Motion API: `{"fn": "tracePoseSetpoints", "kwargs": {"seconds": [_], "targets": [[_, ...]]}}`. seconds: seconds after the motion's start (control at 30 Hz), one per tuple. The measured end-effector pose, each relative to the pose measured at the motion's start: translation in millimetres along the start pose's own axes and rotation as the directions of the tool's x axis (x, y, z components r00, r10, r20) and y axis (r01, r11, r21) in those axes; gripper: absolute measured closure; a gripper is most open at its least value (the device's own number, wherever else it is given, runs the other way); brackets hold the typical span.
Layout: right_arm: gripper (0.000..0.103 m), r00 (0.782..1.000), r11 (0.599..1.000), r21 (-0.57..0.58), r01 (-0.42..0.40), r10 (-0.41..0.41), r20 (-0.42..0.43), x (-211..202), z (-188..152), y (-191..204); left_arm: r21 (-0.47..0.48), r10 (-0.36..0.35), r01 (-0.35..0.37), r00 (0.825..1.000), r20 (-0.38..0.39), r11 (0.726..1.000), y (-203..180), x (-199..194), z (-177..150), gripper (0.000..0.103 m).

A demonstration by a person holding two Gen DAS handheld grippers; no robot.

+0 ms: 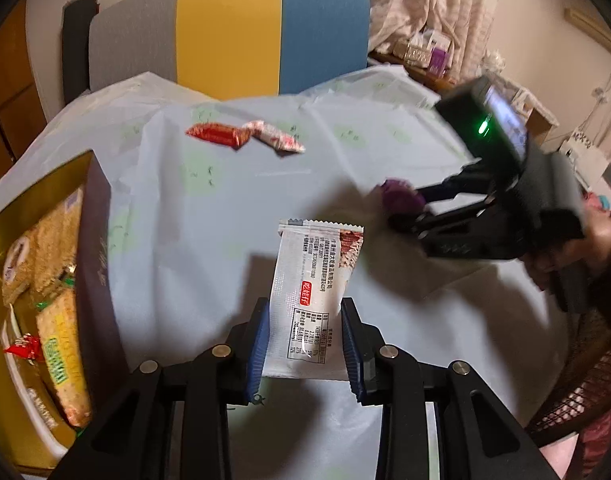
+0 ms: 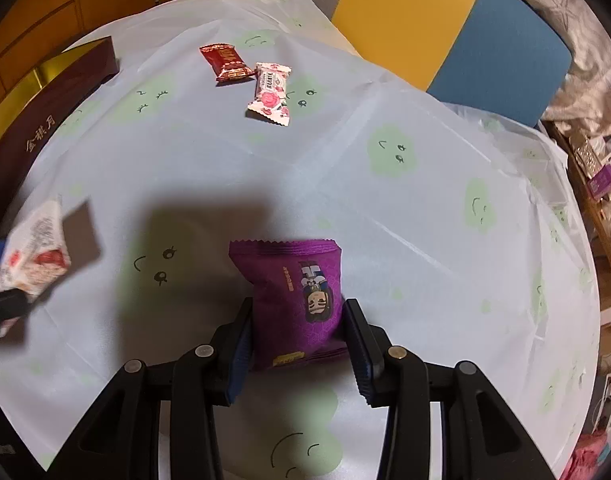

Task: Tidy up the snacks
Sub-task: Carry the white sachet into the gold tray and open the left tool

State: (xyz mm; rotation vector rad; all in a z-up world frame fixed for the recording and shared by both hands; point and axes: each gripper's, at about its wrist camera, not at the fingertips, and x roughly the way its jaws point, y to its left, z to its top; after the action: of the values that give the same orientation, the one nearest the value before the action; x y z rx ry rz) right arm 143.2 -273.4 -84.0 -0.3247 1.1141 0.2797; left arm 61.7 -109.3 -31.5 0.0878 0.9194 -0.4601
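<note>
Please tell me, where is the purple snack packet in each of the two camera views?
Left wrist view: purple snack packet at right of centre, blurred, in the right claw.
Right wrist view: bottom centre, between that claw's fingers.
Shared landmark: red candy on the far tablecloth.

Right tool [image 1: 401, 208] motion-blurred; gold box [image 1: 45, 208] cut by left edge.

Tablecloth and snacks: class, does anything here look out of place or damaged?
Nothing looks damaged. Two packets, the red packet and the pink floral packet, lie loose and askew on the tablecloth, touching, outside the gold box.
</note>
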Motion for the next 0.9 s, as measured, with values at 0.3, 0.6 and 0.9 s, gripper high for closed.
{"fn": "tracePoseSetpoints", "kwargs": {"seconds": [0.3, 0.6, 0.9], "targets": [[0.06, 0.999, 0.999, -0.029, 0.028, -0.027, 0.023, -4, -6, 8, -0.146, -0.006, 0.02, 0.995, 0.095, 0.989, 42, -57, 6, 0.069], [0.06, 0.999, 0.998, -0.037, 0.041, -0.04, 0.029, -4, -6, 11, -0.45, 0.148, -0.078, 0.981, 0.124, 0.89, 151, -101, -3, 0.069], [0.06, 0.998, 0.998, -0.041, 0.047, -0.045, 0.033, -6, -9, 12, -0.685, 0.257, -0.169, 0.966, 0.027, 0.709, 238, -119, -51, 0.068]]}}
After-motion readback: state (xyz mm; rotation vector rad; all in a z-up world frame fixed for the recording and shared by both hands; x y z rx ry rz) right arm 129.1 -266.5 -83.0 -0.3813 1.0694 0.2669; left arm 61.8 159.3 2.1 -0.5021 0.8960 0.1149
